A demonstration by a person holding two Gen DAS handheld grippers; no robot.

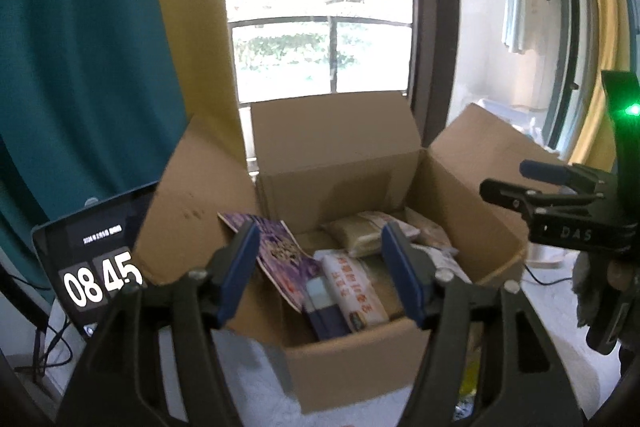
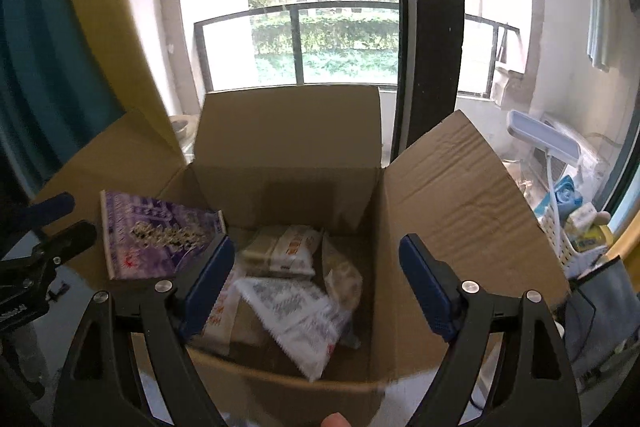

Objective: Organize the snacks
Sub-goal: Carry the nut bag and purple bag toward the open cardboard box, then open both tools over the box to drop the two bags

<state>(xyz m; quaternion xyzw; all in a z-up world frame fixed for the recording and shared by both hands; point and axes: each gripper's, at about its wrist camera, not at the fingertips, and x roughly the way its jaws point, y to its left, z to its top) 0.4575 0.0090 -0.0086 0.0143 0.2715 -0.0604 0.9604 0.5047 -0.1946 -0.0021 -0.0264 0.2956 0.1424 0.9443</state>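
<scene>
Both tools hover over the open cardboard box (image 2: pixel 288 147), whose four flaps stand up and out, and the snacks already lie inside it: a purple packet (image 2: pixel 160 235) leaning against the left wall, a tan packet (image 2: pixel 280 251) toward the back, and a white printed packet (image 2: pixel 296 311) lying loose in the middle. The right hand-held gripper (image 2: pixel 316 287) has its jaws spread wide with nothing between them; the left hand-held gripper (image 1: pixel 320 275) is also spread, somewhat narrower, and pinches nothing. The step in hand looks like tidying what is in the box or going for another item. To do it well, I would keep each tool clear of the flaps, since a nudge could fold one over the opening. The purple packet looks the least settled; laying it flat would free room. The two tools sit near each other at the rim, so work with one at a time.
</scene>
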